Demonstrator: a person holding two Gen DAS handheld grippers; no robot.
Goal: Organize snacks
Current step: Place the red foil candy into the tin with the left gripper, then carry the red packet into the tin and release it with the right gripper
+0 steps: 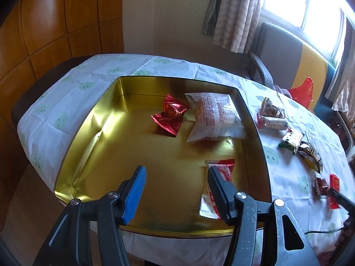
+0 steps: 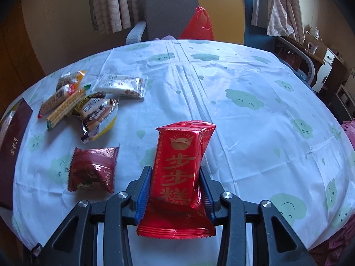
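My left gripper (image 1: 177, 170) hangs open over the gold tin (image 1: 106, 110) with nothing between its fingers. Inside the tin lie a crumpled red foil packet (image 1: 169, 115), a large white packet (image 1: 213, 117) and a red-and-white packet (image 1: 207, 199), which is partly hidden behind the right-hand finger. My right gripper (image 2: 175, 173) is shut on a red packet with gold characters (image 2: 179, 155), held just above the tablecloth. A dark red packet (image 2: 93, 168) lies to its left. Further left and back is a pile of mixed snacks (image 2: 88, 108), with a white packet (image 2: 122, 86) behind it.
The round table carries a white cloth with green clouds (image 2: 244, 77). The tin's maroon outer wall (image 2: 13, 146) stands at the left edge of the right wrist view. A grey and yellow chair (image 2: 173, 6) with a red plastic bag (image 2: 199, 24) stands behind the table.
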